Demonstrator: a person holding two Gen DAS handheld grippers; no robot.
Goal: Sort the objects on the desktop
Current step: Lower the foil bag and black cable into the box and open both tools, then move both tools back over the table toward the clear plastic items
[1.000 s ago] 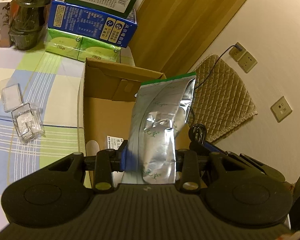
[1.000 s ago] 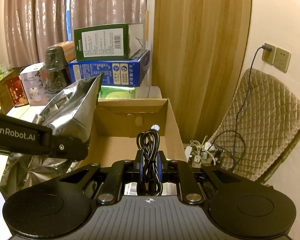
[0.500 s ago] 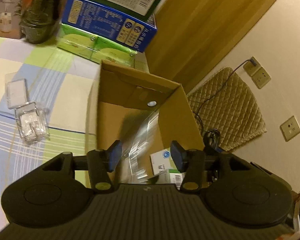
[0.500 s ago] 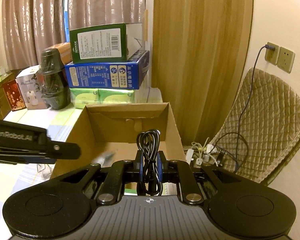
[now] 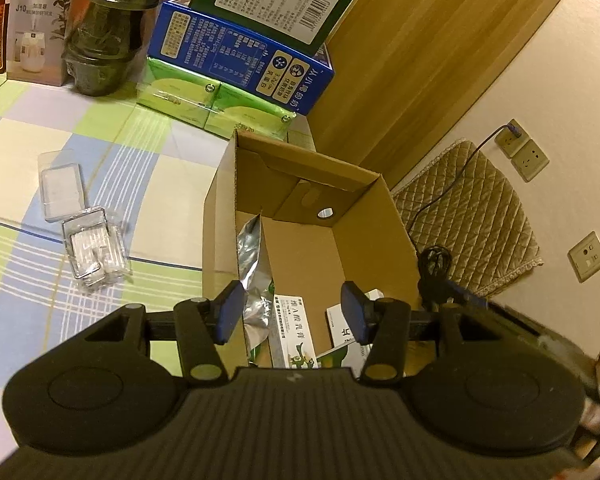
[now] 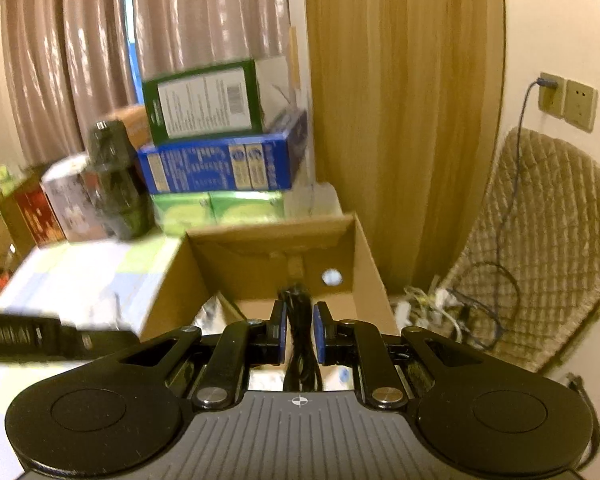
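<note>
A: Left gripper [image 5: 292, 314]: jaws spread, empty, over cardboard box [image 5: 380, 216]; foil pouch [image 5: 254, 264] inside, against its left wall.

B: Right gripper [image 6: 300, 330]: jaws clamped on coiled black cable [image 6: 298, 344]. Next, likely: lower into box, release.

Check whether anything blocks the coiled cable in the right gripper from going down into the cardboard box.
Nothing visible does. The right gripper holds the black cable above the cardboard box, whose top is open. The foil bag leans at its left wall.
</note>
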